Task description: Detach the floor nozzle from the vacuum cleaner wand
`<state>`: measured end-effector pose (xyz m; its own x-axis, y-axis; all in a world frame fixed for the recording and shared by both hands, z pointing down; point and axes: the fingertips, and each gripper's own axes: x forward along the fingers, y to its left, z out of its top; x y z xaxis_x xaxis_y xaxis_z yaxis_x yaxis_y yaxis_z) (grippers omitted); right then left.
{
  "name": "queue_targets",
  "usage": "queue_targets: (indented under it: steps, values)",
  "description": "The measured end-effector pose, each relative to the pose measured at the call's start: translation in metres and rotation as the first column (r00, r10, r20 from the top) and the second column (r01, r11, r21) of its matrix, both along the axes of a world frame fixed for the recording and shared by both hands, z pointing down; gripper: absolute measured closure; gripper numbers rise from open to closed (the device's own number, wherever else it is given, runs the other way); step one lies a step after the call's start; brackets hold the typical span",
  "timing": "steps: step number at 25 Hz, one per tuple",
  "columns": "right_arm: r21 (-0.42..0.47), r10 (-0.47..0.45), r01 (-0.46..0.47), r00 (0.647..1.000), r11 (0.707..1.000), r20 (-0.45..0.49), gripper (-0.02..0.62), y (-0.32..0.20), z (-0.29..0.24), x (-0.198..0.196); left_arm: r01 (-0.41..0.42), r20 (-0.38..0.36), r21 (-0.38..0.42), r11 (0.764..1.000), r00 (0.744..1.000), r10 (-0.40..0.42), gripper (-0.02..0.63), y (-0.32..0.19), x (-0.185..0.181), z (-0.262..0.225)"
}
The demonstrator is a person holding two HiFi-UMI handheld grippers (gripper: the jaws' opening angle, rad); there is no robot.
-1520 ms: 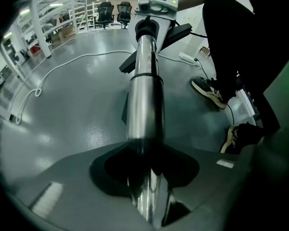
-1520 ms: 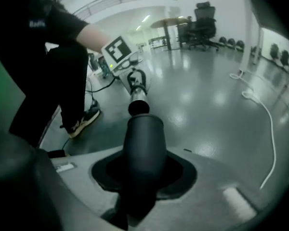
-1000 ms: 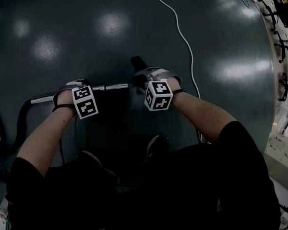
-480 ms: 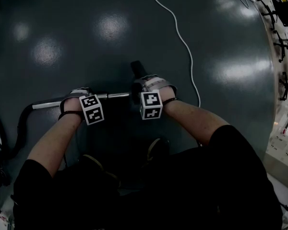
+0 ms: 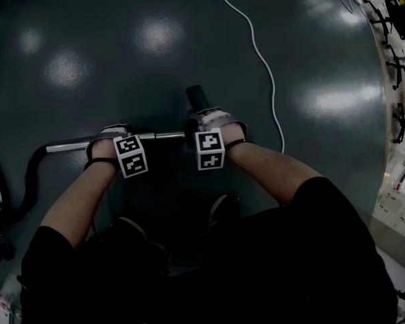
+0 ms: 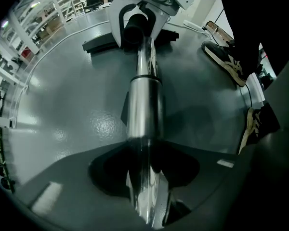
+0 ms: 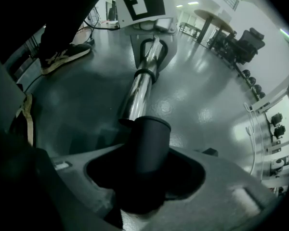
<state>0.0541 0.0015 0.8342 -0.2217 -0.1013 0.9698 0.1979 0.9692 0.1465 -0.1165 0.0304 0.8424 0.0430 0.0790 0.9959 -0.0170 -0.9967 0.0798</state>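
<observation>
The left gripper (image 6: 147,186) clamped the shiny chrome wand (image 6: 144,109) steady in its fingers. Fingers of the right gripper (image 7: 144,177), just opened wider, straddled the black plastic nozzle neck (image 7: 147,143), seemingly for pulling.

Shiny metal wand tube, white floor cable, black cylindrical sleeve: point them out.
Shiny metal wand tube (image 5: 71,144): head view, bare left stretch.
White floor cable (image 5: 257,46): head view, mid-run.
Black cylindrical sleeve (image 7: 149,143): right gripper view, side wall.

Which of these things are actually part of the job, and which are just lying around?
Part of the job:
metal wand
black nozzle neck on its end

Just lying about:
white cable
office chair
</observation>
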Motion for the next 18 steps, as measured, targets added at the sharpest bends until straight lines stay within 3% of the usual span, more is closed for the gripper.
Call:
queue_targets:
  steps: [3, 5, 9, 13, 18]
  values:
    - [-0.07, 0.016, -0.015, 1.0, 0.997, 0.015, 0.34, 0.009, 0.001, -0.003, 0.025, -0.04, -0.041, 0.999, 0.999, -0.027, 0.421, 0.005, 0.0, -0.002]
    - [-0.119, 0.042, -0.039, 0.999, 0.992, 0.026, 0.248, 0.013, 0.0, -0.004, 0.067, -0.06, -0.083, 0.994, 0.996, -0.072, 0.31, 0.009, -0.004, -0.007]
    - [-0.149, 0.105, -0.095, 0.993, 0.984, 0.062, 0.224, 0.011, -0.018, -0.007, 0.148, -0.113, -0.116, 0.982, 0.98, -0.161, 0.268, 0.009, -0.014, -0.035]
    - [-0.119, 0.138, -0.132, 0.989, 0.984, 0.044, 0.21, 0.004, -0.037, 0.002, 0.227, -0.166, -0.075, 0.971, 0.957, -0.236, 0.255, -0.009, -0.032, -0.078]
    - [-0.088, 0.222, -0.219, 0.975, 0.972, 0.02, 0.206, 0.003, -0.104, 0.026, 0.377, -0.239, -0.043, 0.925, 0.895, -0.376, 0.251, -0.016, -0.053, -0.158]
